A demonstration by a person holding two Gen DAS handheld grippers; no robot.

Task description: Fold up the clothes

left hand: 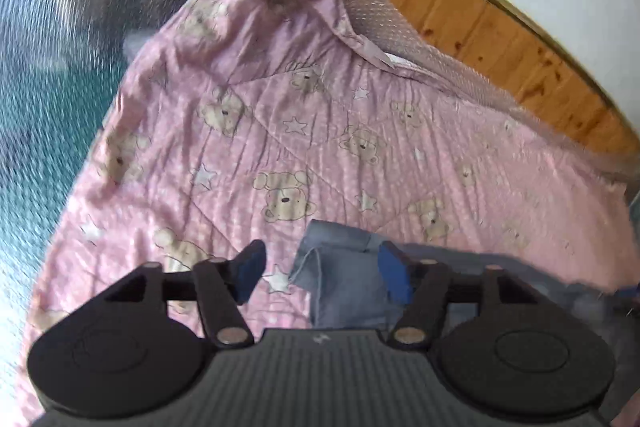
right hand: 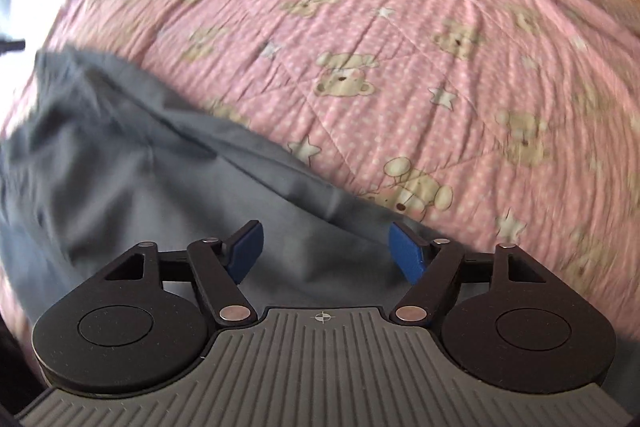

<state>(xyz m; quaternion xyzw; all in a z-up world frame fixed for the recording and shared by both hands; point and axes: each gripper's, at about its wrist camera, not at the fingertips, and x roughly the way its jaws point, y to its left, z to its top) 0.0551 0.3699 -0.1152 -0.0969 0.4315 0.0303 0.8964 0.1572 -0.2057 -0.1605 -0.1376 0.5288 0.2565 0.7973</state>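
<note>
Left hand-held gripper (left hand: 322, 273): standing wide open at the lower centre of the left wrist view; the blue pads (left hand: 250, 273) are pressing on nothing; it is hovering over the garment's corner.
Right hand-held gripper (right hand: 326, 251): standing wide open at the lower centre of the right wrist view; nothing is being gripped; grey-blue cloth is showing in the gap between the pads.
Grey-blue garment (right hand: 132, 179): lying rumpled on the quilt, filling the lower left of the right wrist view; in the left wrist view a folded corner is lying at the lower centre, partly behind the right-hand pad.
Pink quilt (left hand: 320, 131): printed with bears and stars, covering the bed and filling the middle of both views.
Wooden floor (left hand: 500, 43): showing at the upper right, beyond the quilt's edge.
Image quality: both views are showing motion blur.
</note>
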